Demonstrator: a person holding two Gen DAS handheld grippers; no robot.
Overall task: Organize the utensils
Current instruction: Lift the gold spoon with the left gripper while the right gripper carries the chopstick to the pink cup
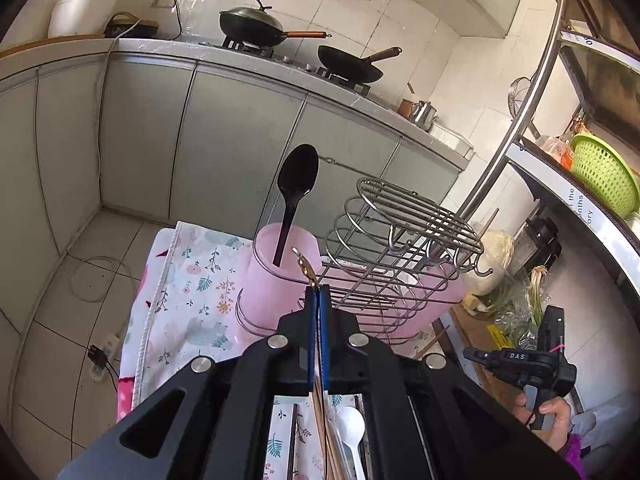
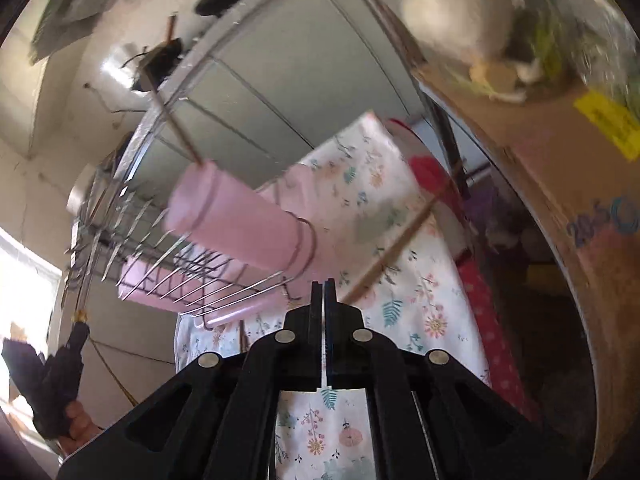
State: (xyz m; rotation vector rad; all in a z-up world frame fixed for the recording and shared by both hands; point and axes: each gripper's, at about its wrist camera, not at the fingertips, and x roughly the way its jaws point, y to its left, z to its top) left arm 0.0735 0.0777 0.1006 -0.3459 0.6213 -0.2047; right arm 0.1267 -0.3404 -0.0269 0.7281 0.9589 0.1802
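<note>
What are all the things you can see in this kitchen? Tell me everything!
black plastic spoon: one, black, standing in the pink plastic cup
pink plastic cup: one, pink, in the wire rack's ring
silver wire rack: one, silver, on the floral cloth
floral cloth: one, white with flowers, under the rack
white plastic spoon: one, white, on the cloth
black woks: two, black, on the stove
green basket: one, green, on the shelf
gold-tipped utensil: one, gold tip, in the left gripper
left gripper: one, black, shut
right gripper: one, black, shut, empty
</note>
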